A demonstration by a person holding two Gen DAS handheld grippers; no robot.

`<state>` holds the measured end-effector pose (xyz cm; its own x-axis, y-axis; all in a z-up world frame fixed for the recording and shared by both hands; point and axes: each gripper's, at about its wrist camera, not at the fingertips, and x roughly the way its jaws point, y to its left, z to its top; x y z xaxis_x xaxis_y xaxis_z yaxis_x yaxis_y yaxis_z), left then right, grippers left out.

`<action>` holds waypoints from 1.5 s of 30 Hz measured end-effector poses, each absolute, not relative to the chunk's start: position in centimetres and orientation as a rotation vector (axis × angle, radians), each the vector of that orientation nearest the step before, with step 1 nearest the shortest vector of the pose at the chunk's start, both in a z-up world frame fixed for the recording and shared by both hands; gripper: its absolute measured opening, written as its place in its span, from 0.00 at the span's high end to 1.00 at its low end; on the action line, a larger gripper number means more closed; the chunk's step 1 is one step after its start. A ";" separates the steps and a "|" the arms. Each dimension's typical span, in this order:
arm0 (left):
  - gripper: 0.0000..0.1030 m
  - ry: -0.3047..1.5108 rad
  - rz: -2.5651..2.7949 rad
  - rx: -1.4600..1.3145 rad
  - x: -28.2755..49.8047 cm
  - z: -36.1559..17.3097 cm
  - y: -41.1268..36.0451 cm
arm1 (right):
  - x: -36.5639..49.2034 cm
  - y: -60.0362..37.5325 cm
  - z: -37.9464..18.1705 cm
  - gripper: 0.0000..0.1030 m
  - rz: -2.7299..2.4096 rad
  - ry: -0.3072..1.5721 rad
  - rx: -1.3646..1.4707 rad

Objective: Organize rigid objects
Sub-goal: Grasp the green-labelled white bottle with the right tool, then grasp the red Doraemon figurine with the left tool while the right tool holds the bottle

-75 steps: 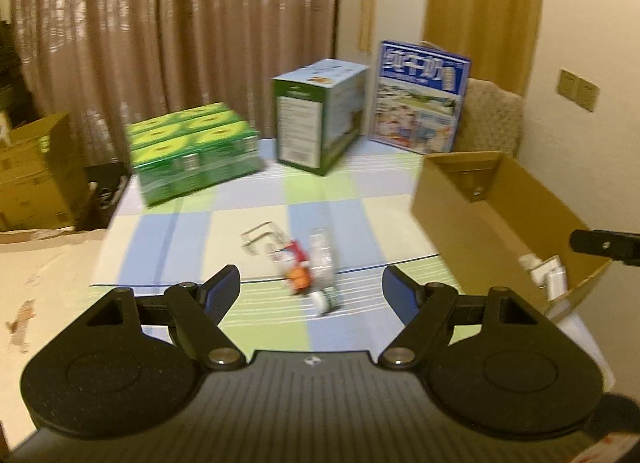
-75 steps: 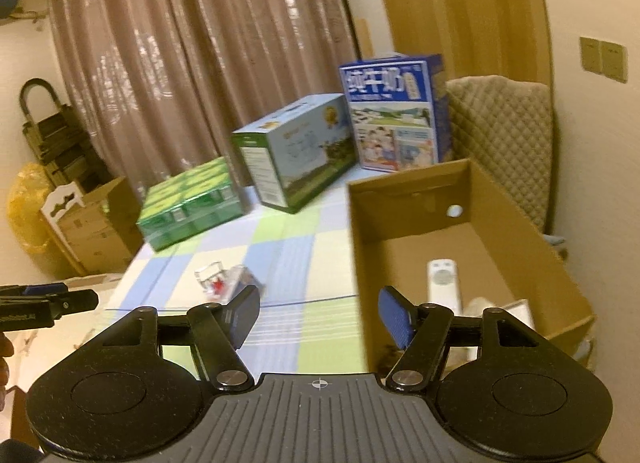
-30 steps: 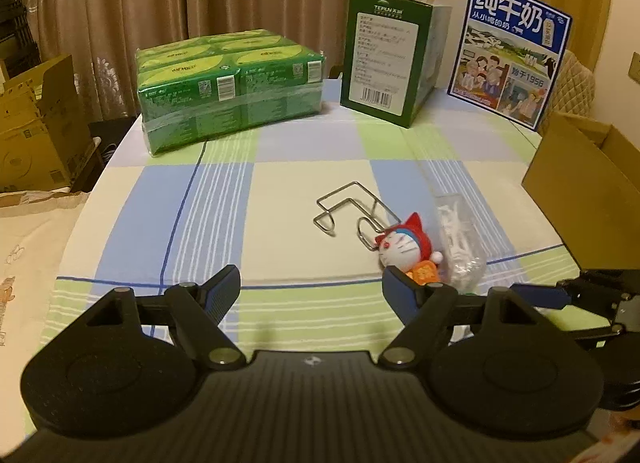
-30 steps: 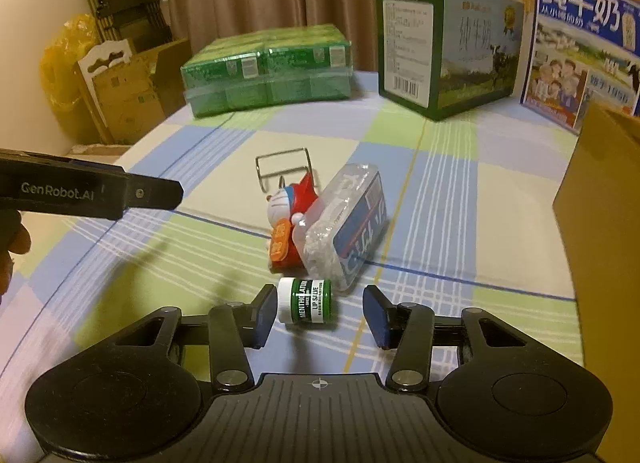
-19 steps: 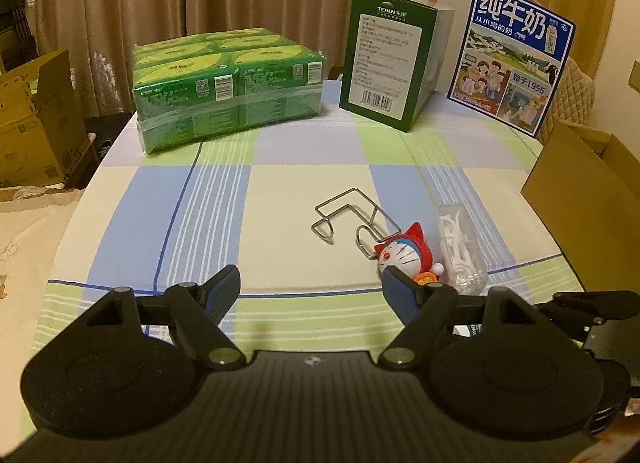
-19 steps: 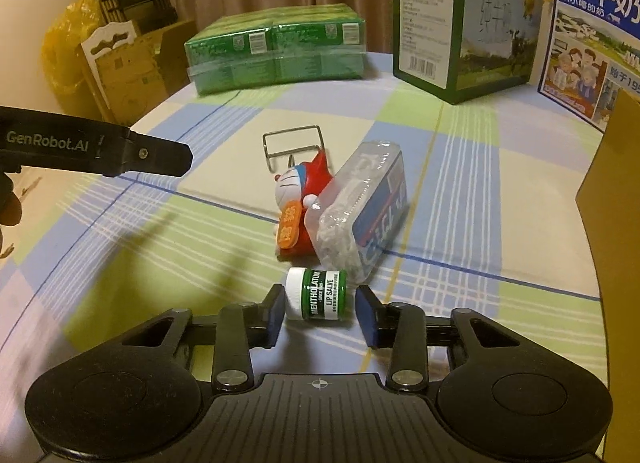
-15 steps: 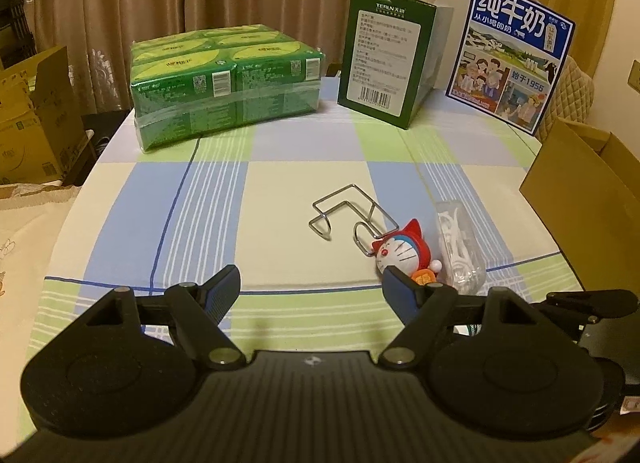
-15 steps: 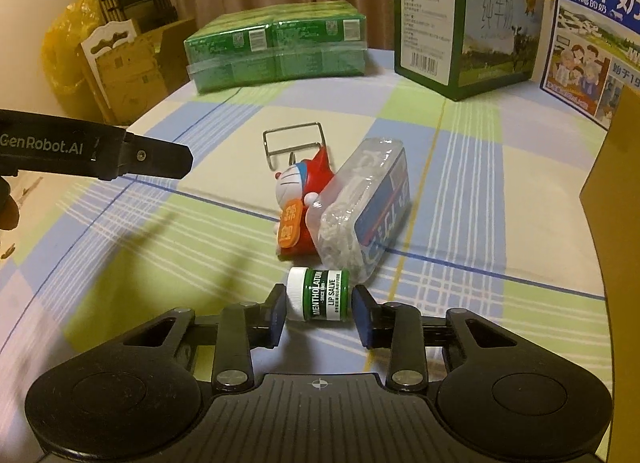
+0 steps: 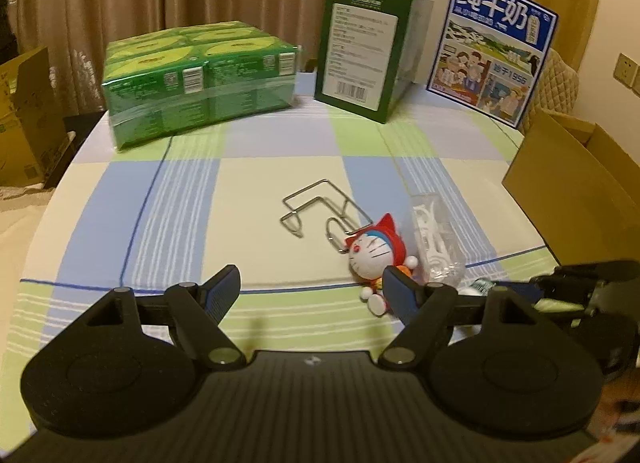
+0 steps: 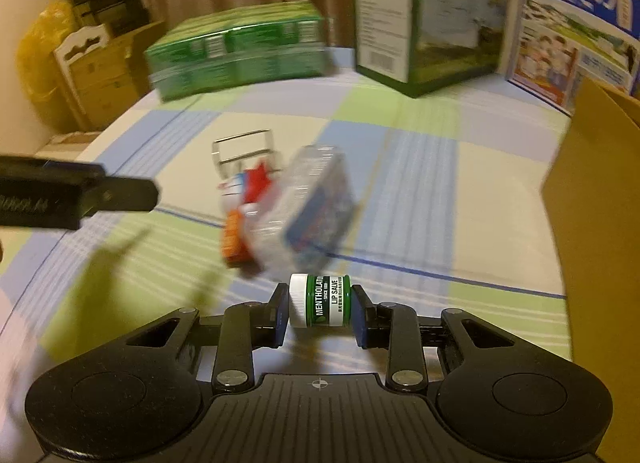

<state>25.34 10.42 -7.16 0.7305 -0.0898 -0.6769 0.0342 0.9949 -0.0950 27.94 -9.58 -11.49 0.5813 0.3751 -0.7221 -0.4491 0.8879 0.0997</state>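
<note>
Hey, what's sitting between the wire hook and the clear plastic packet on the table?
The red-hooded cat toy lies between the wire hook and the clear plastic packet, shown clearest in the left wrist view.

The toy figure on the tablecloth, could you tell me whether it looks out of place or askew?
Yes: the toy figure lies toppled on its side, wedged between the wire rack and the clear plastic pack.

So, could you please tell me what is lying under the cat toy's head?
One end of the wire rack runs under the cat toy. How far it reaches beneath is covered.
</note>
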 end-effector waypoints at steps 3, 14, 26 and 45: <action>0.28 0.752 -0.093 -0.057 25.9 -7.6 9.5 | 28.6 -11.4 -11.0 0.72 0.443 0.828 -0.074; 0.34 0.764 -0.113 -0.001 28.1 -9.5 7.2 | 28.5 -13.9 -9.6 0.72 0.407 0.795 -0.043; 0.44 0.786 -0.169 -0.030 29.5 -10.7 5.7 | 28.8 -13.8 -9.2 0.72 0.436 0.796 -0.004; 0.70 0.807 -0.172 -0.048 29.8 -11.2 6.0 | 29.0 -13.6 -9.6 0.73 0.456 0.814 0.013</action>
